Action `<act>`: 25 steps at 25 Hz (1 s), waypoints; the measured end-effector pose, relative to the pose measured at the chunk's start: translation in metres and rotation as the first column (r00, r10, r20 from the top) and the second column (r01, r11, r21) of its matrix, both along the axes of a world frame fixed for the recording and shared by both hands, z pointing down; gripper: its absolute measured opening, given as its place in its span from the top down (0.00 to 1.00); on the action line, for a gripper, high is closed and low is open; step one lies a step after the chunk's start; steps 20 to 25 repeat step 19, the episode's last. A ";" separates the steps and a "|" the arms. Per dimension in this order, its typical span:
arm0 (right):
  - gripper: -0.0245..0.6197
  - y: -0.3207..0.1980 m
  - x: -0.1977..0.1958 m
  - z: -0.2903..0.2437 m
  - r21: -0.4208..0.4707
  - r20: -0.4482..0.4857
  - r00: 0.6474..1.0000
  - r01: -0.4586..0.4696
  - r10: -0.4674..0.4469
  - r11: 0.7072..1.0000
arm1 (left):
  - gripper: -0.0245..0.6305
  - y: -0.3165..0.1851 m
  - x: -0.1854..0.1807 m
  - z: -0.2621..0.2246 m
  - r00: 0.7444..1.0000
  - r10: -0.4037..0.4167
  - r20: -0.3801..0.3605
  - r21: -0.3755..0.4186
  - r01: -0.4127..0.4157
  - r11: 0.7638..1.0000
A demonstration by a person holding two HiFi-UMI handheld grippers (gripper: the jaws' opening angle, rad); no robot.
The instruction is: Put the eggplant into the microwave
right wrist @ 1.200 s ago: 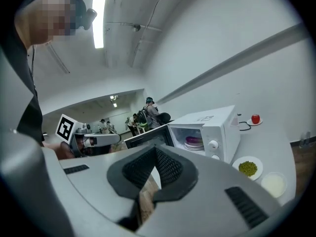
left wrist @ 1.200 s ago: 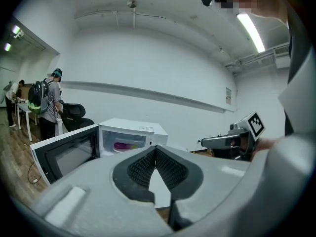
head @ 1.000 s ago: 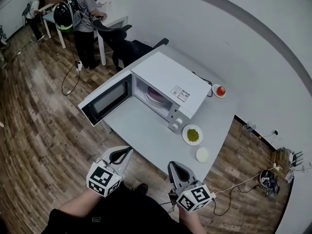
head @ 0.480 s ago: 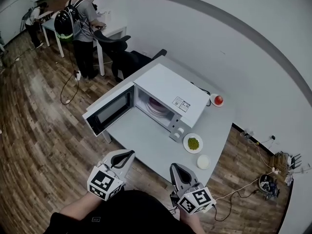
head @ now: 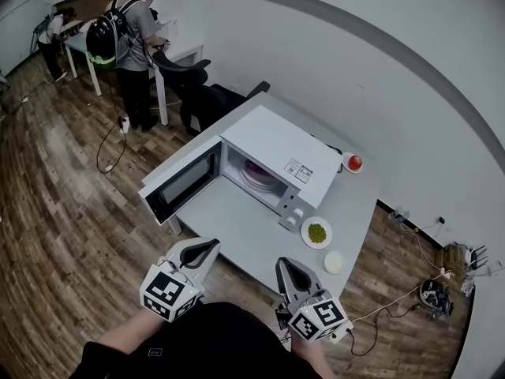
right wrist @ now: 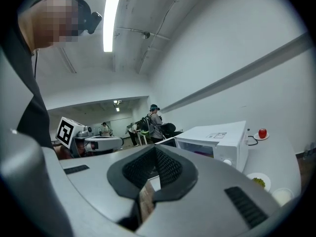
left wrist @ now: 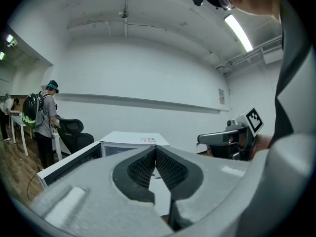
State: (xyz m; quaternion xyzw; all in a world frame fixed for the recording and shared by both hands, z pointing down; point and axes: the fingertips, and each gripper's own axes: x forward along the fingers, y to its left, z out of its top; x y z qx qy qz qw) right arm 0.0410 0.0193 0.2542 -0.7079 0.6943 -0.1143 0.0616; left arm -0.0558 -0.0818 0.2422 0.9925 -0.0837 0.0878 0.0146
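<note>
Eggplant [head: 259, 170]: only a small purple patch, lying on a white plate [head: 254, 181] inside the microwave [head: 276, 144], well ahead of both grippers and apart from them. Microwave door [head: 181, 181] swung wide open, ahead of the left gripper [head: 209, 247]. Grey table [head: 237, 219] under the microwave, its near edge just ahead of the two grippers. Ahead and to the right of the right gripper [head: 282, 265], a plate of green food [head: 316, 232] and a small white dish [head: 334, 262]; farther off beyond the microwave, a red fruit [head: 355, 162] on a saucer. Both pairs of jaws pressed together with nothing between them, seen plainly in each gripper view, both held low over the floor short of the table. Compared with a second ago: microwave, plates and table edge a little lower and nearer in the head view, grippers in much the same spot, jaws closed as before. Far ahead to the left, a person with a backpack [head: 130, 30] beside a black chair [head: 185, 65].
</note>
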 end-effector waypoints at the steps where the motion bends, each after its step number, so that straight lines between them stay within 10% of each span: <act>1: 0.94 0.000 0.001 0.000 -0.001 -0.003 1.000 -0.007 0.007 1.000 | 0.95 0.000 0.001 0.000 1.000 0.006 -0.001 -0.004 -0.006 1.000; 25: 0.94 -0.006 -0.012 -0.003 -0.014 -0.035 0.999 0.007 -0.007 1.000 | 0.95 -0.010 -0.005 0.005 1.000 0.008 0.013 -0.034 -0.007 0.999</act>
